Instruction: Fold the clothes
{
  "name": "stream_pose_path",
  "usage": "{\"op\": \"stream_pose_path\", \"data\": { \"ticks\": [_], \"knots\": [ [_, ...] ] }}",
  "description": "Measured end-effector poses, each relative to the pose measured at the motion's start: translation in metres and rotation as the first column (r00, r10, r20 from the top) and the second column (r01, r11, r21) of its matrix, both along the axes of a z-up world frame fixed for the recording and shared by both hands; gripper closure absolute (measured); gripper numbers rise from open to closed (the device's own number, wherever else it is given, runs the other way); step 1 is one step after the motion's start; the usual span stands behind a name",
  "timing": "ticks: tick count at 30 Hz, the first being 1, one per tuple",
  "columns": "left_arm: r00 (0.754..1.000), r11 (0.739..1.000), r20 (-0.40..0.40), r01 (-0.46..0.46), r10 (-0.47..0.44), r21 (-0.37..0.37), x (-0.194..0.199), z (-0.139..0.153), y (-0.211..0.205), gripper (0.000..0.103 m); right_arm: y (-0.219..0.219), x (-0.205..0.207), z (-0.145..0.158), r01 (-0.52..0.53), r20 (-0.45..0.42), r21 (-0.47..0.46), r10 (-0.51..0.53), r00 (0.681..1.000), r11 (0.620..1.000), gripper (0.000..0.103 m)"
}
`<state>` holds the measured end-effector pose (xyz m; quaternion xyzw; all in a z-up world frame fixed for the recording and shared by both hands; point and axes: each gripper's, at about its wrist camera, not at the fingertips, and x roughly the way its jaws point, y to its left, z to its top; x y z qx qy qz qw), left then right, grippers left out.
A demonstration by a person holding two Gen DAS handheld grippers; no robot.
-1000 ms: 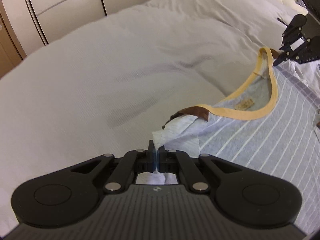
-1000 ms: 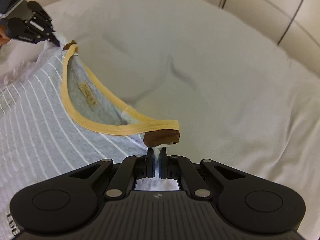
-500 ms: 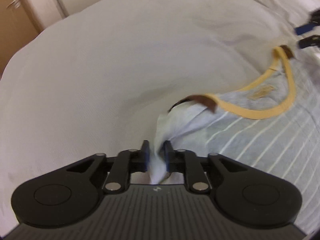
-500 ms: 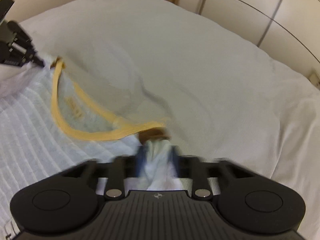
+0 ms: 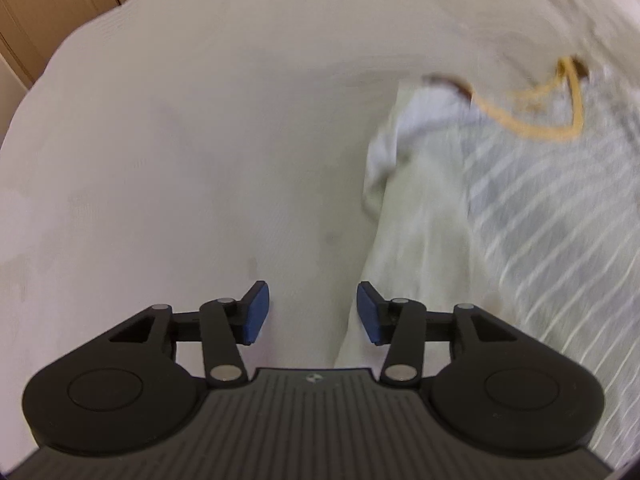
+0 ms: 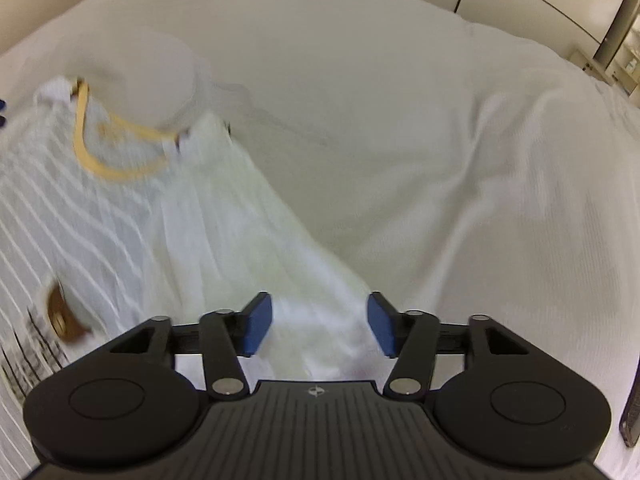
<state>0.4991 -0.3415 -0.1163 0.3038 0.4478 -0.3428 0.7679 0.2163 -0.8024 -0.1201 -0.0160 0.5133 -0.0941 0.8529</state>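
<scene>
Your left gripper (image 5: 312, 312) has its jaws apart and they are opening now; its blue pads (image 5: 256, 312) press on nothing. One second ago these jaws were closed on the white shoulder corner of the striped T-shirt (image 5: 552, 208), and half a second ago the cloth was between the half-open pads. Now the cloth is let go, and only the white bed cover (image 5: 200, 140) and the near edge of the white sleeve (image 5: 416, 216) show between the fingers and below them.

Your right gripper (image 6: 318, 322) is the same: it was shut on the other shoulder corner one second ago, and now its jaws stand apart and are opening. White sleeve fabric lies under the gap, but the pads (image 6: 258, 322) do not squeeze it.

You see the T-shirt lying on the bed cover. In the left view it spreads to the right of the gripper, with the yellow neckband (image 5: 560, 120) far up at the right. In the right view it spreads to the left, with the neckband (image 6: 104, 160) at the upper left and a brown patch (image 6: 62, 318) near the left edge. Both views are blurred.
</scene>
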Motion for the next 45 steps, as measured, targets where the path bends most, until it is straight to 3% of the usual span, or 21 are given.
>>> {"op": "stream_pose_path", "data": {
  "ticks": [3,7,11,12,13,14,15,18,21,22,24,26,30,33,34,37,39,40,42,44,45],
  "knots": [
    [1.0,1.0,0.001,0.002,-0.002,0.013,-0.006,-0.007,0.003,0.06,-0.002,-0.009,-0.014,0.049,0.0,-0.009,-0.049,0.999,0.999,0.044],
    [1.0,0.999,0.015,0.023,-0.024,0.034,-0.013,-0.011,0.0,0.07,-0.011,-0.014,-0.02,0.099,0.013,0.019,-0.099,0.995,0.995,0.044],
    [0.997,0.996,0.029,0.064,-0.066,0.062,-0.021,-0.011,-0.006,0.083,-0.023,-0.013,-0.018,0.124,0.019,0.068,-0.125,0.992,0.99,0.057],
    [0.997,0.996,0.036,0.064,-0.066,0.068,-0.022,-0.011,-0.007,0.085,-0.025,-0.013,-0.017,0.126,0.018,0.085,-0.128,0.992,0.988,0.064],
    [0.997,0.995,0.044,0.062,-0.065,0.073,-0.023,-0.011,-0.008,0.085,-0.026,-0.014,-0.016,0.12,0.005,0.081,-0.121,0.993,0.99,0.092],
    [0.997,0.995,0.051,0.059,-0.063,0.079,-0.025,-0.011,-0.009,0.085,-0.026,-0.015,-0.015,0.114,-0.009,0.076,-0.113,0.994,0.991,0.103],
    [0.996,0.995,0.058,0.057,-0.062,0.084,-0.026,-0.012,-0.01,0.085,-0.027,-0.016,-0.013,0.108,-0.022,0.07,-0.106,0.994,0.992,0.103],
    [0.995,0.994,0.08,0.05,-0.058,0.1,-0.03,-0.012,-0.014,0.086,-0.021,-0.023,0.002,0.11,0.016,-0.197,-0.109,0.994,0.974,0.103],
    [0.993,0.993,0.104,0.035,-0.047,0.116,-0.037,-0.012,-0.017,0.085,-0.019,-0.033,0.015,0.124,0.075,-0.27,-0.108,0.991,0.955,0.099],
    [0.993,0.993,0.113,0.024,-0.037,0.117,-0.039,-0.011,-0.017,0.084,-0.017,-0.037,0.016,0.123,0.084,-0.287,-0.103,0.991,0.95,0.086],
    [0.991,0.994,0.132,-0.004,-0.01,0.108,-0.043,-0.005,-0.014,0.084,-0.013,-0.044,0.02,0.149,0.1,-0.287,-0.125,0.987,0.946,0.079],
    [0.989,0.995,0.146,-0.032,0.017,0.095,-0.047,0.001,-0.009,0.084,-0.011,-0.061,0.025,0.208,0.136,-0.203,-0.183,0.974,0.957,0.077],
    [0.986,0.994,0.154,-0.074,0.061,0.084,-0.057,0.01,-0.003,0.084,-0.005,-0.1,0.029,0.325,0.16,0.127,-0.343,0.926,0.937,0.07],
    [0.987,0.993,0.147,-0.081,0.067,0.091,-0.065,0.012,-0.005,0.084,0.006,-0.122,0.009,0.354,0.092,0.299,-0.396,0.913,0.886,0.067],
    [0.987,0.992,0.144,-0.079,0.065,0.096,-0.068,0.012,-0.007,0.084,0.01,-0.127,-0.002,0.454,0.067,0.326,-0.499,0.864,0.829,0.067],
    [0.989,0.991,0.135,-0.07,0.054,0.112,-0.078,0.012,-0.01,0.083,0.016,-0.133,-0.018,0.503,0.02,0.416,-0.561,0.828,0.757,0.067],
    [0.99,0.991,0.135,-0.061,0.044,0.123,-0.082,0.011,-0.013,0.083,0.014,-0.137,-0.024,0.534,0.0,0.485,-0.61,0.792,0.693,0.077],
    [0.99,0.99,0.135,-0.056,0.039,0.127,-0.084,0.011,-0.014,0.083,0.013,-0.14,-0.029,0.54,-0.011,0.513,-0.624,0.781,0.667,0.103],
    [0.99,0.989,0.137,-0.049,0.03,0.136,-0.087,0.012,-0.016,0.082,0.017,-0.141,-0.023,0.543,-0.009,0.443,-0.602,0.798,0.713,0.103],
    [0.99,0.988,0.139,-0.048,0.028,0.144,-0.089,0.012,-0.017,0.082,0.027,-0.141,-0.015,0.518,0.015,0.278,-0.543,0.84,0.809,0.103],
    [0.99,0.988,0.138,-0.051,0.031,0.146,-0.089,0.014,-0.016,0.082,0.03,-0.144,-0.01,0.501,0.018,0.219,-0.517,0.856,0.837,0.103]
  ]
}}
